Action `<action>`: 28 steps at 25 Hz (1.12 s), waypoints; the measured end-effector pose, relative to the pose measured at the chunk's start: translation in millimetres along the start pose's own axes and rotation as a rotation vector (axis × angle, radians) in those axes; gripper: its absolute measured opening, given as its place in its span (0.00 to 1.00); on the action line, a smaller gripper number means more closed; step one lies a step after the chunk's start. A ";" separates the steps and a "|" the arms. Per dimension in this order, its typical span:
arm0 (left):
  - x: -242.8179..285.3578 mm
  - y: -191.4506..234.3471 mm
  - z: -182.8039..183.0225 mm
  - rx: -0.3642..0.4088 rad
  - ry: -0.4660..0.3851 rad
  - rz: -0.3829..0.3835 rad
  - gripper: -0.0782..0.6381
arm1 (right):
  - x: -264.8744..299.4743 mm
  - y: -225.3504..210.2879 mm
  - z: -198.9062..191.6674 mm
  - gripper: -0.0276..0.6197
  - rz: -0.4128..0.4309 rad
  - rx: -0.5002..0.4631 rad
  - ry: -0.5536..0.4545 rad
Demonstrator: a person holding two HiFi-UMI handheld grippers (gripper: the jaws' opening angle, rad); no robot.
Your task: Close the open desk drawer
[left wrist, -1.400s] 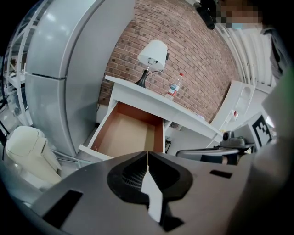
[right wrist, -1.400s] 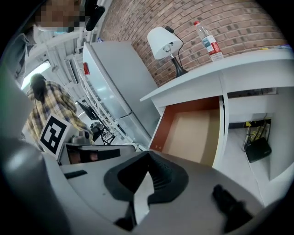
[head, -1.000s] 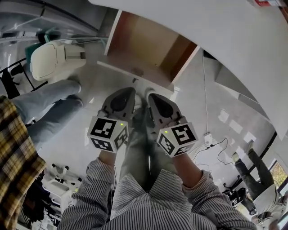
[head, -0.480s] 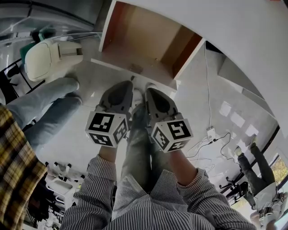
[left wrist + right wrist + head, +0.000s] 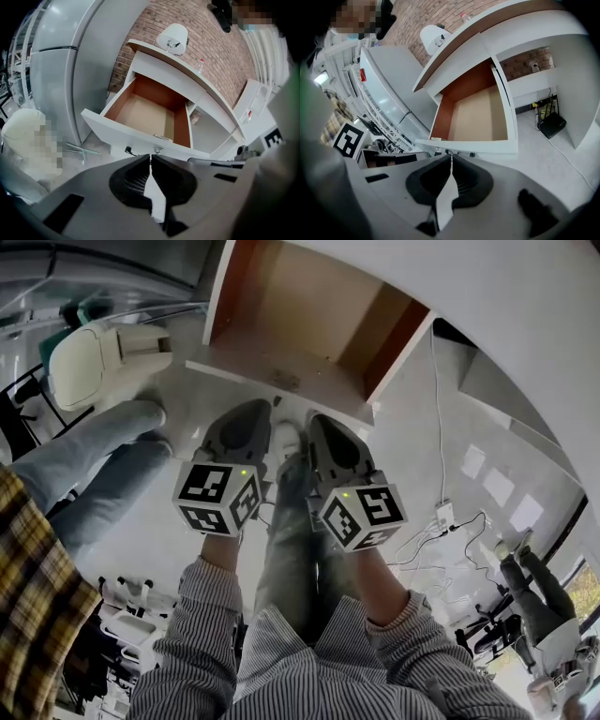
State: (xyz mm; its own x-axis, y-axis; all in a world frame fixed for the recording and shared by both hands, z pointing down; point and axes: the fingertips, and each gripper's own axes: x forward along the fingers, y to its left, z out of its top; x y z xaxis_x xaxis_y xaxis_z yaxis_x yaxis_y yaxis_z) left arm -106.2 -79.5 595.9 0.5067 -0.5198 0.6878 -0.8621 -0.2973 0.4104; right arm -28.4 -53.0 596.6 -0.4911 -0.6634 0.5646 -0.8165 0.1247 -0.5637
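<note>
Two tongs sit lowest in the head view, side by side at centre frame. The left gripper (image 5: 265, 411) (image 5: 151, 157) has its jaws pressed together on nothing, and the right gripper (image 5: 315, 420) (image 5: 451, 157) is the same, closed and empty. From above their dark shells cover the tips, so I cannot tell whether they touch the drawer.

Just above the tips in each gripper view lies the white front of the open drawer (image 5: 272, 381) (image 5: 133, 136) (image 5: 478, 146). It stands pulled out from the desk with its brown inside bare. One small knob (image 5: 157, 150) shows under the front edge in the left gripper view. In the head view the back of the drawer is cut off beneath the white desk top (image 5: 487, 315).

Compared with a second ago, both grippers sit nearer the drawer front, and the drawer is open about as far as before.

Count: two grippers, one drawer, one knob. A person's legs (image 5: 94, 456) stand at the left of the head view.
</note>
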 end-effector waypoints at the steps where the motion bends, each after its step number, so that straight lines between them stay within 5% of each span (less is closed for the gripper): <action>1: 1.6 1.6 0.1 0.004 0.007 -0.003 0.14 | 1.6 -0.2 0.6 0.07 -0.001 0.009 -0.006; 28: 12.9 3.7 18.8 0.063 0.013 -0.031 0.14 | 2.8 -16.6 7.8 0.07 -0.119 0.108 -0.068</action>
State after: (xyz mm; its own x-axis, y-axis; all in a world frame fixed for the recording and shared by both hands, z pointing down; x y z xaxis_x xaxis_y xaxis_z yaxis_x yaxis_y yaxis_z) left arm -103.1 -102.4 595.0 0.5325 -0.4993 0.6835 -0.8449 -0.3629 0.3931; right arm -13.9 -62.7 602.8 -0.3682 -0.7172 0.5916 -0.8285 -0.0356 -0.5589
